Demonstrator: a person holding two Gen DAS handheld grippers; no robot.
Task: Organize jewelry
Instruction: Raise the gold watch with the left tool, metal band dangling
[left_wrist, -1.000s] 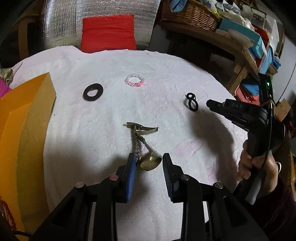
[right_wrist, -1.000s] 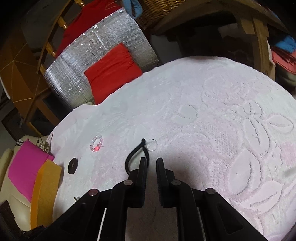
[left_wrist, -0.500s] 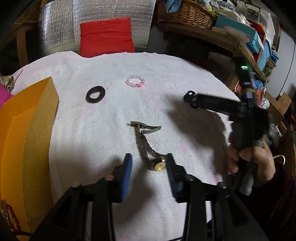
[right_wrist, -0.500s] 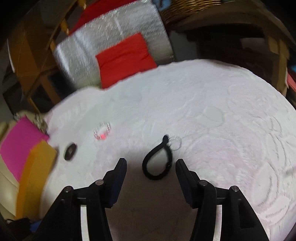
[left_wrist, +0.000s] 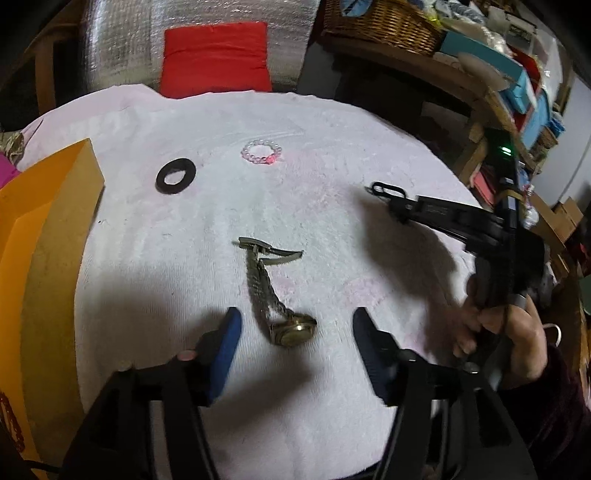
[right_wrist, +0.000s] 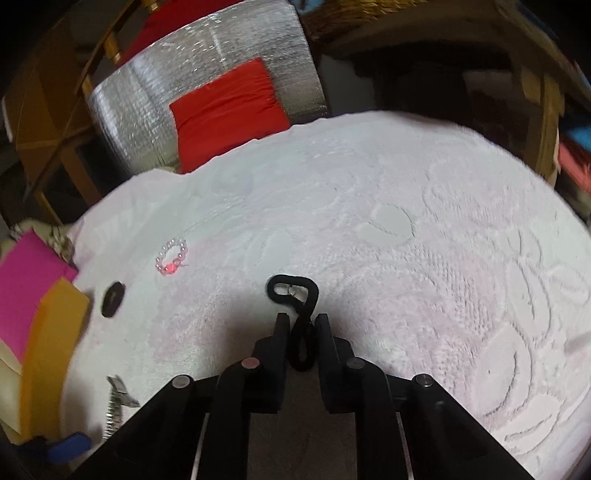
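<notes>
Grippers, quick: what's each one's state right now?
Left hand-held gripper: open, empty, jaws either side of the gold watch.
Right hand-held gripper: shut on the black hair tie.

gold watch (left_wrist: 291, 332) lying flat, band stretched toward the bead bracelet (left_wrist: 261, 154); black ring (left_wrist: 175, 175) left of the bracelet, black hair tie (right_wrist: 295, 317) to its right

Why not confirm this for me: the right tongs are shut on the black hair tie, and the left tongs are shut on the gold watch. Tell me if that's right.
One part is wrong. The left tongs are open, with the gold watch lying loose on the towel between the fingers, as the left wrist view shows. The right tongs are indeed shut on the black hair tie.
</notes>
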